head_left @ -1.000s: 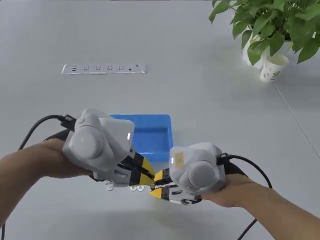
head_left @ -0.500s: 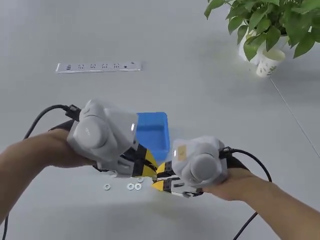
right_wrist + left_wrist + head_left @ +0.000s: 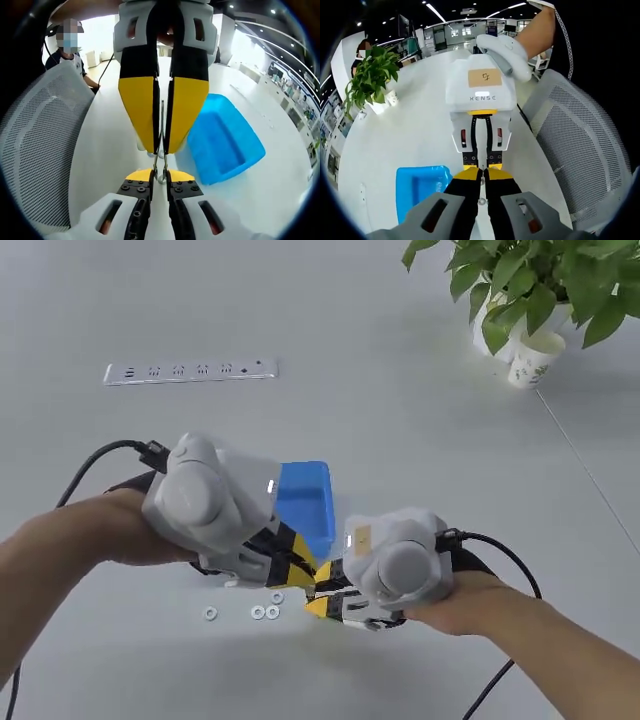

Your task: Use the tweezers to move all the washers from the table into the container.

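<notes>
Several small metal washers (image 3: 258,612) lie on the grey table just left of where the two grippers meet. The blue container (image 3: 308,502) sits behind them, partly hidden by the left gripper (image 3: 305,572); it also appears in the left gripper view (image 3: 420,187) and the right gripper view (image 3: 225,142). The right gripper (image 3: 318,602) faces the left one tip to tip. In the right gripper view, thin metal tweezers (image 3: 161,150) run from the left gripper's closed yellow pads (image 3: 140,110) down into the right gripper (image 3: 159,176). Both grippers look shut on the tweezers.
A white power strip (image 3: 190,371) lies at the back left. A potted plant (image 3: 530,290) and a paper cup (image 3: 527,360) stand at the back right. A mesh chair (image 3: 580,160) is beside the table, and a person (image 3: 65,55) sits beyond it.
The left gripper has risen slightly off the table, uncovering the washers beneath it. The grippers stay tip to tip. The head camera has shifted a little.
</notes>
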`<action>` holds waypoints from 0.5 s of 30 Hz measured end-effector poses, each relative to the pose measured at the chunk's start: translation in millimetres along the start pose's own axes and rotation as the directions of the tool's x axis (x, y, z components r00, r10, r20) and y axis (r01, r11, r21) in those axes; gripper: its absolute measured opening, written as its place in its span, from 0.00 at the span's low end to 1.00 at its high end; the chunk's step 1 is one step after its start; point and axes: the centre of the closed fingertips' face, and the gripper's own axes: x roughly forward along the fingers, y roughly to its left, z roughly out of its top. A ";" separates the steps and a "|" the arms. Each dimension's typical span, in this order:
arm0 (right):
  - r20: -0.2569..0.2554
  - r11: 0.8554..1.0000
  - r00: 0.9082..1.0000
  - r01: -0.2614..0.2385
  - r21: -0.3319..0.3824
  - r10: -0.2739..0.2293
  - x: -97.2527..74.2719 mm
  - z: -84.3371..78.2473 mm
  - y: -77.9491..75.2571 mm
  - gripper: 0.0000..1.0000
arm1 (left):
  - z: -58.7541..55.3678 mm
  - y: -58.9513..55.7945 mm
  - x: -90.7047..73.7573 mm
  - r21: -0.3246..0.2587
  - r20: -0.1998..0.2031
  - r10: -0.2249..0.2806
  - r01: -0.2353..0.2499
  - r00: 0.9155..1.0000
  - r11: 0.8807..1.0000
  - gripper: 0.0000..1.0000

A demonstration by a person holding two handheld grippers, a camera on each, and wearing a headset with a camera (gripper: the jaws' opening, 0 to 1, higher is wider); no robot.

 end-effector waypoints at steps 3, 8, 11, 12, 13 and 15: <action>0.000 1.000 1.000 -0.001 0.007 0.001 0.9 -1.5 -0.2 0.12 | -1.1 1.0 0.9 -0.004 0.003 -0.003 0.003 1.000 1.000 0.07; 0.001 1.000 1.000 -0.003 0.010 0.003 1.7 -2.2 0.4 0.13 | -1.1 2.0 1.9 -0.009 0.002 -0.006 0.006 1.000 1.000 0.07; 0.006 1.000 1.000 -0.002 0.012 0.002 1.6 -1.4 -0.4 0.13 | -1.2 1.6 1.5 -0.003 -0.003 -0.006 0.006 1.000 1.000 0.07; 0.006 1.000 1.000 -0.001 0.012 0.001 1.7 -1.3 -0.5 0.13 | -1.2 1.6 1.7 -0.002 -0.003 -0.006 0.006 1.000 1.000 0.07; 0.005 1.000 1.000 -0.003 0.011 0.003 2.2 -1.7 -0.3 0.13 | -1.5 1.7 1.8 -0.003 -0.004 -0.006 0.006 1.000 1.000 0.07; 0.005 1.000 1.000 -0.003 0.012 0.003 2.5 -1.9 -0.4 0.13 | -1.4 2.1 2.0 -0.007 -0.001 -0.006 0.006 1.000 1.000 0.07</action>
